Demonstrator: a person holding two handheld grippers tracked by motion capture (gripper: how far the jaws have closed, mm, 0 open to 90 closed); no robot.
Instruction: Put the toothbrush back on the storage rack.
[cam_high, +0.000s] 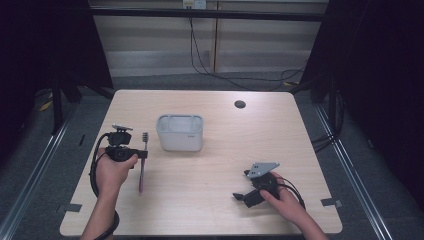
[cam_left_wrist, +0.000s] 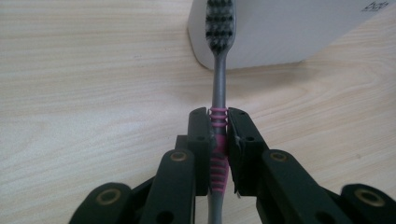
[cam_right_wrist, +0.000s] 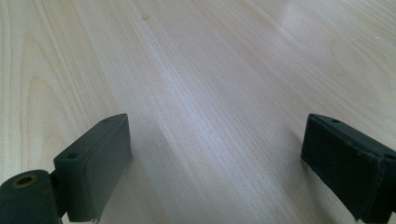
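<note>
A toothbrush with a grey neck, dark bristles and a pink ribbed grip lies lengthwise at the table's left, its head toward the far side. My left gripper comes in from the left and is shut on the pink ribbed part. In the left gripper view the black jaws clamp the toothbrush on both sides, left gripper, and the bristle head ends just before a white container. My right gripper rests at the near right, its jaws spread wide over bare wood, right gripper.
The white rectangular container stands open-topped near the table's middle, right of the brush head. A dark round cable hole sits at the far right of the wooden table. Cables run over the floor beyond the far edge.
</note>
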